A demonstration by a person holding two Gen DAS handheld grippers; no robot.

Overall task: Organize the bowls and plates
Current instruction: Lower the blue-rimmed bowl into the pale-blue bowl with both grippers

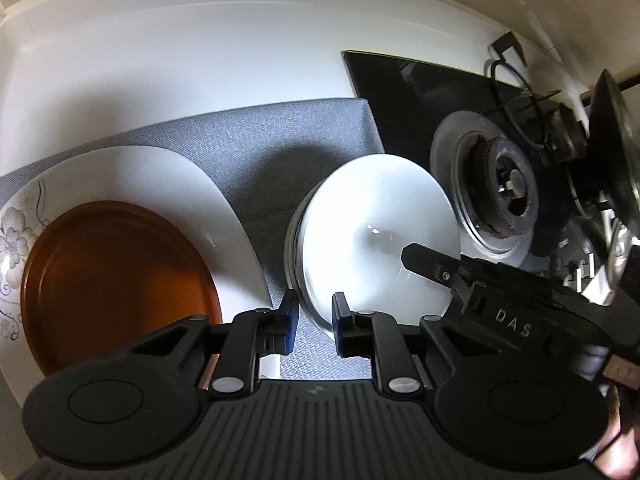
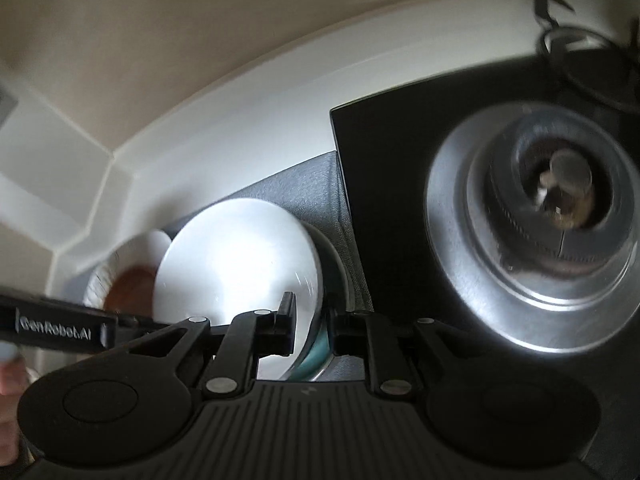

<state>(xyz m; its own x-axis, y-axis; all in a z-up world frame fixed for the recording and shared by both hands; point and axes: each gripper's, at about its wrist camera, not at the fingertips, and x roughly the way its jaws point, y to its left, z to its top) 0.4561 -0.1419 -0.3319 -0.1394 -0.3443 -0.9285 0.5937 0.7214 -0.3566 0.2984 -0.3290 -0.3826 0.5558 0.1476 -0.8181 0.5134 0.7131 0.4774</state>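
Note:
A white bowl [image 1: 376, 232] sits nested in a grey-green bowl [image 1: 294, 248] on a grey mat [image 1: 260, 136]. My left gripper [image 1: 314, 320] straddles the near rim of these bowls, with a gap still between finger and rim. My right gripper [image 2: 312, 324] straddles the rim of the white bowl [image 2: 236, 264] and the teal bowl [image 2: 316, 354] under it; the rim fills the gap. It also shows in the left wrist view [image 1: 424, 256], reaching over the white bowl. A brown plate [image 1: 116, 284] lies on a flowered white plate [image 1: 160, 176] at left.
A black gas hob [image 1: 404, 92] with a steel burner [image 1: 496, 192] and pan supports lies right of the mat. A white counter and wall [image 1: 200, 60] run behind. The burner [image 2: 540, 216] is close to the right gripper.

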